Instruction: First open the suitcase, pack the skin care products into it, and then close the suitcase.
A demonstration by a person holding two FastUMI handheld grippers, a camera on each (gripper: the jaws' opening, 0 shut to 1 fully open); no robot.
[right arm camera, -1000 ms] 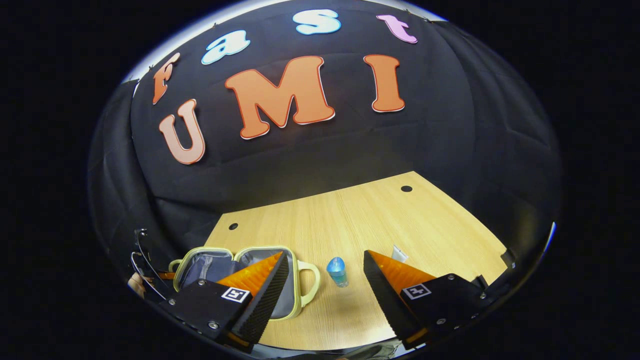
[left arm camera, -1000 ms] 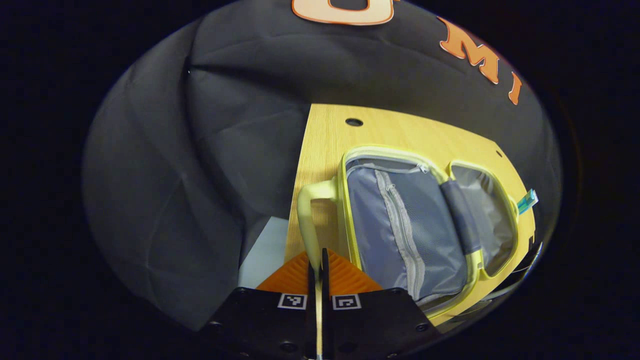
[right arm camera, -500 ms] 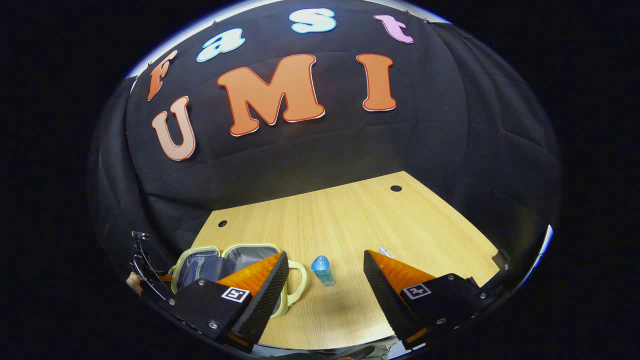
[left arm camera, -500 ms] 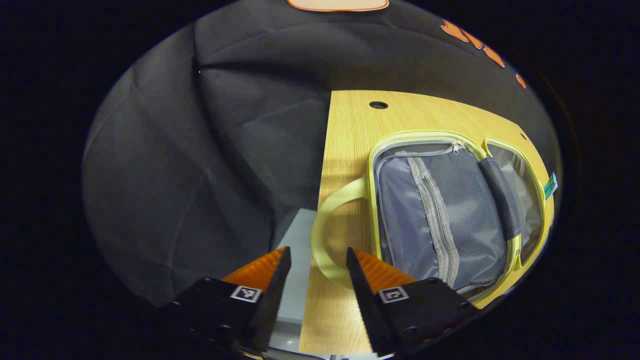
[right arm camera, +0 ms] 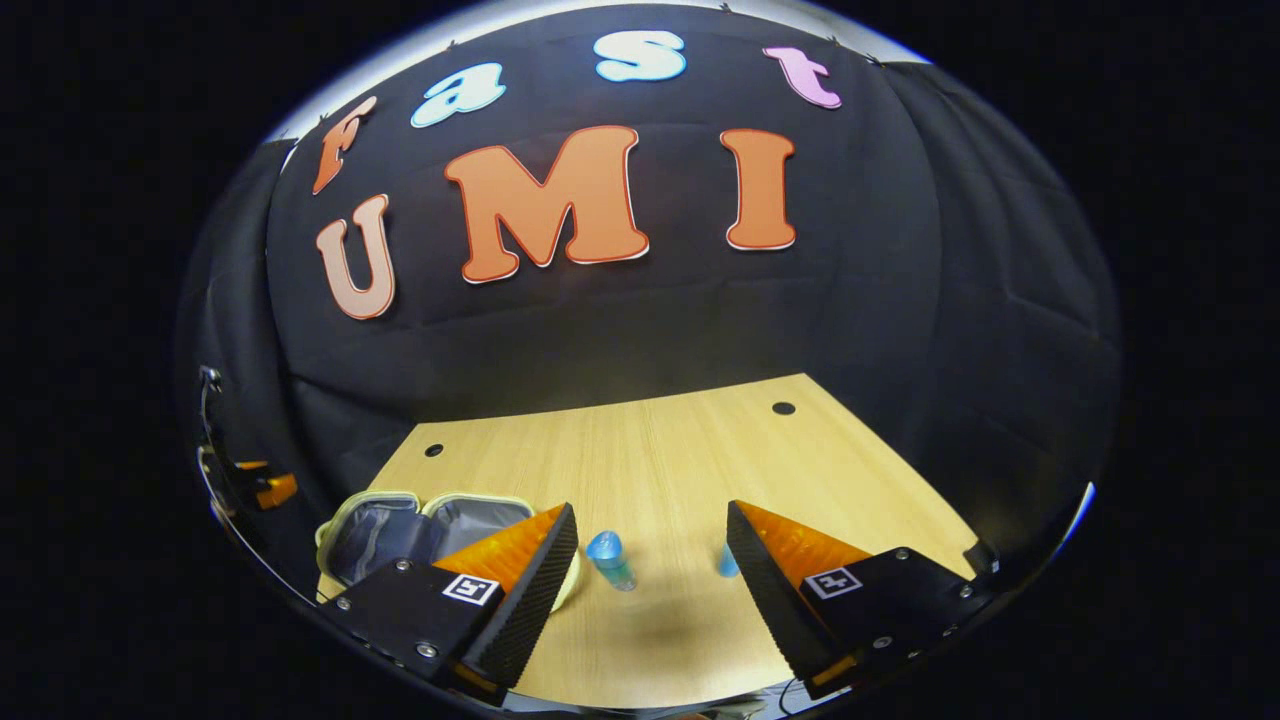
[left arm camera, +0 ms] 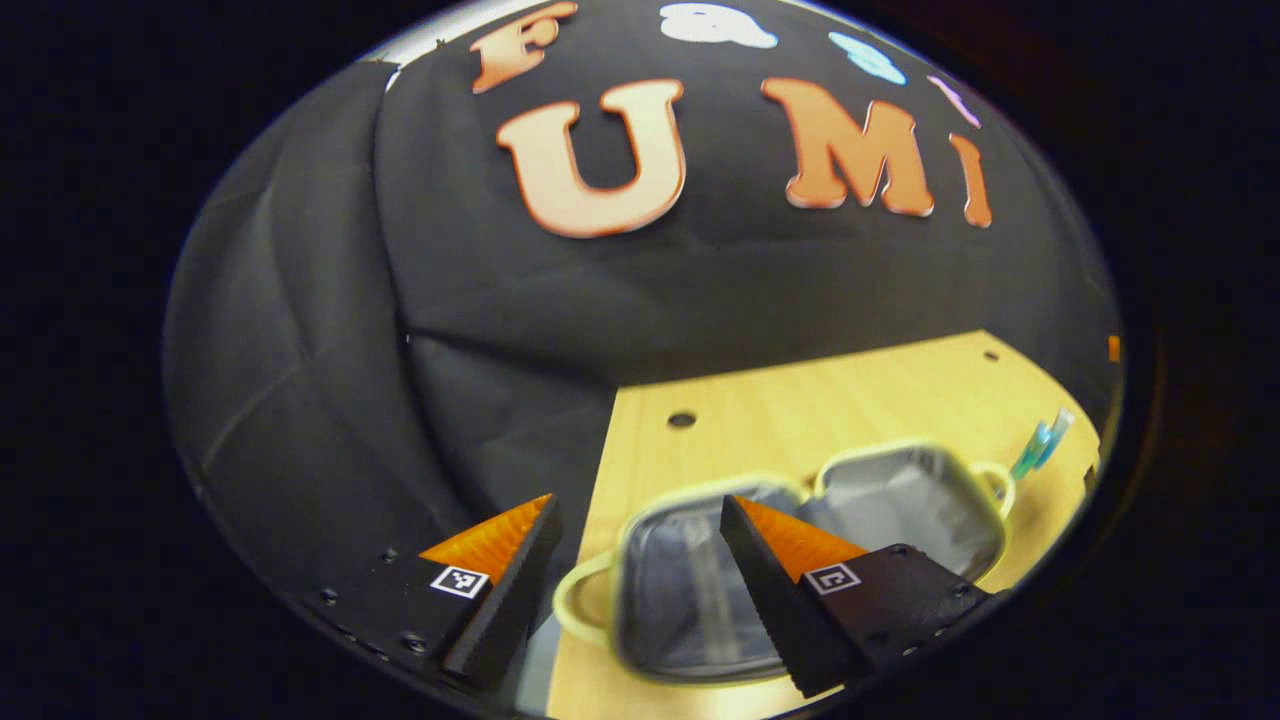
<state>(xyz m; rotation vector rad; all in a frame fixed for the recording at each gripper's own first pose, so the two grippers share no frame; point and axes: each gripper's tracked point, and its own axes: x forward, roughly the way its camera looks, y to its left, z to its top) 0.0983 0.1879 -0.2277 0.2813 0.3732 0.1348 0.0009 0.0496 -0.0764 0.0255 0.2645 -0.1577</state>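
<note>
While suitcase [left arm camera: 890, 500] lies open on surface [right arm camera: 660, 450], both grippers' fingers are spread, grasping nothing: left gripper [left arm camera: 635, 590] above the case, right gripper [right arm camera: 650, 590] near blue bottle [right arm camera: 608, 558], which stands beside the case.

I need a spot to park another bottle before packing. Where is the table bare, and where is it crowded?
The table is bare across its far half, from the two holes back to the black cloth wall, and on the right. It is crowded near the front left: the open suitcase, the blue bottle beside it, and a second small item by the right hand-held gripper.
</note>
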